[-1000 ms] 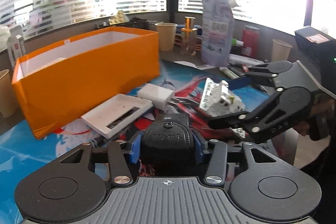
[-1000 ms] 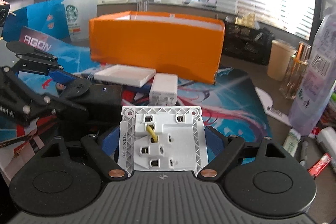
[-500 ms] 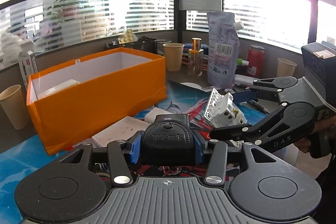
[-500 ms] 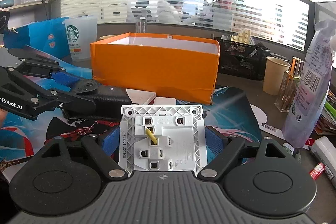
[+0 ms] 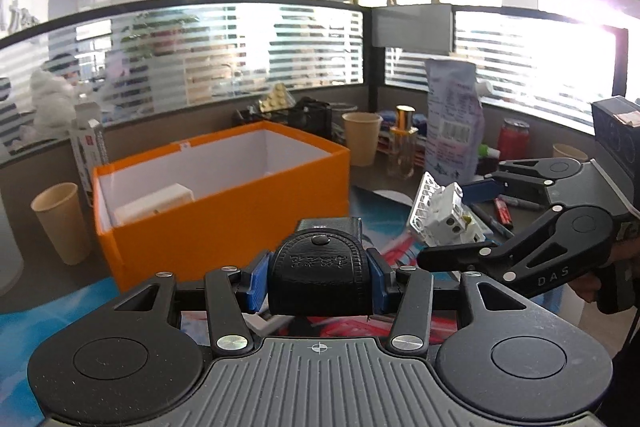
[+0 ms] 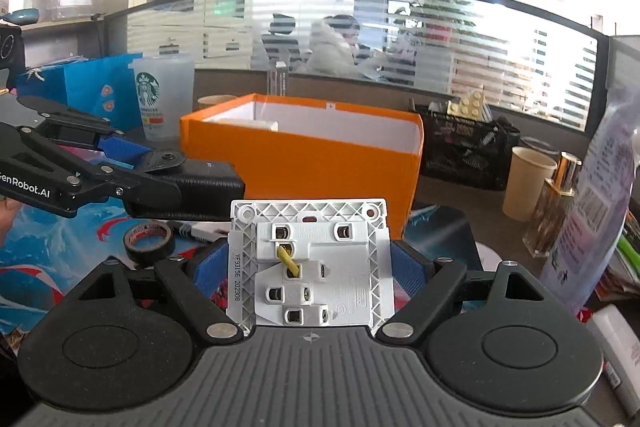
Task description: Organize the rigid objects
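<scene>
Above the near edge of the counter [image 5: 24, 311], both grippers are carrying items short of the open orange cardboard box [image 5: 224, 211], which is standing on the counter ahead of them. The left gripper [image 5: 318, 273] is holding a black leather-look pouch with a snap button [image 5: 318, 277], its blue fingers [image 5: 256, 281] pressing on either side at a moderate spread. The right gripper [image 6: 308, 275] is clamping a white plastic wall-socket module [image 6: 308, 263], back face up with a yellow wire stub showing, its blue fingers [image 6: 410, 273] standing wide on the plate's two edges.

Progress, as judged: partial. One pale rectangular item [image 5: 154, 205] is already lying inside the box near its left end; the rest of the interior is showing white and bare. Two items are in hand and not yet deposited. A roll of black tape [image 6: 149, 243] and a marker pen [image 6: 196, 231] are remaining loose on the printed mat, near the box's front wall. Other clutter along the far right edge of the counter, a paper cup [image 5: 362, 139] and a plastic pouch [image 5: 454, 119] included, may or may not belong to the task; that cannot be determined.
</scene>
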Available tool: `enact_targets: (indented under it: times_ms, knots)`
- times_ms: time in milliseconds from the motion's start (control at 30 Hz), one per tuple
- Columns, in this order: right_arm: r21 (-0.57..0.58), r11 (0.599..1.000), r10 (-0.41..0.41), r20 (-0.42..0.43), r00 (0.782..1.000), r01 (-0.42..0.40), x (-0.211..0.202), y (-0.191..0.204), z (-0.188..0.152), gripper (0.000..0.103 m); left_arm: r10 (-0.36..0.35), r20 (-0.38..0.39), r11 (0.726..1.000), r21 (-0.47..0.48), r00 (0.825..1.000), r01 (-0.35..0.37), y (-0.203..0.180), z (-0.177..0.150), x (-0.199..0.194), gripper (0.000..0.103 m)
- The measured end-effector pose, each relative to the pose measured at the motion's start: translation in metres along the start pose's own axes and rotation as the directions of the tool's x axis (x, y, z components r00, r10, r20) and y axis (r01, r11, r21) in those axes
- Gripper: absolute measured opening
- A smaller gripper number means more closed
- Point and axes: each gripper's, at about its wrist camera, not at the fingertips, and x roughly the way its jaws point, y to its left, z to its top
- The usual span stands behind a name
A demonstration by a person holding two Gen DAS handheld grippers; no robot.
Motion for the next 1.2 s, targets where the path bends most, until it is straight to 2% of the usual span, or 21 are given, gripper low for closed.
enact_targets:
  times_ms: [300, 433, 533, 1200]
  knots:
    - [-0.002, 0.999, 0.042, 0.062, 0.997, -0.042, 0.005, -0.001, 0.017, 0.083, 0.081, 0.013, 0.994, -0.071, 0.997, -0.080, 0.012, 0.018, 0.004, 0.047]
    - [-0.011, 0.998, 0.065, 0.080, 0.995, -0.065, 0.007, 0.002, 0.024, 0.083, 0.107, -0.006, 0.982, -0.154, 0.994, -0.106, 0.023, 0.023, 0.010, 0.047]
    - [-0.017, 0.997, 0.070, 0.095, 0.993, -0.069, 0.009, 0.003, 0.030, 0.083, 0.145, -0.003, 0.975, -0.168, 0.989, -0.144, 0.026, 0.026, 0.014, 0.047]
    - [-0.036, 0.996, 0.084, 0.184, 0.979, -0.079, 0.015, 0.000, 0.069, 0.083, 0.204, 0.078, 0.958, -0.221, 0.976, -0.182, 0.035, 0.055, 0.011, 0.047]
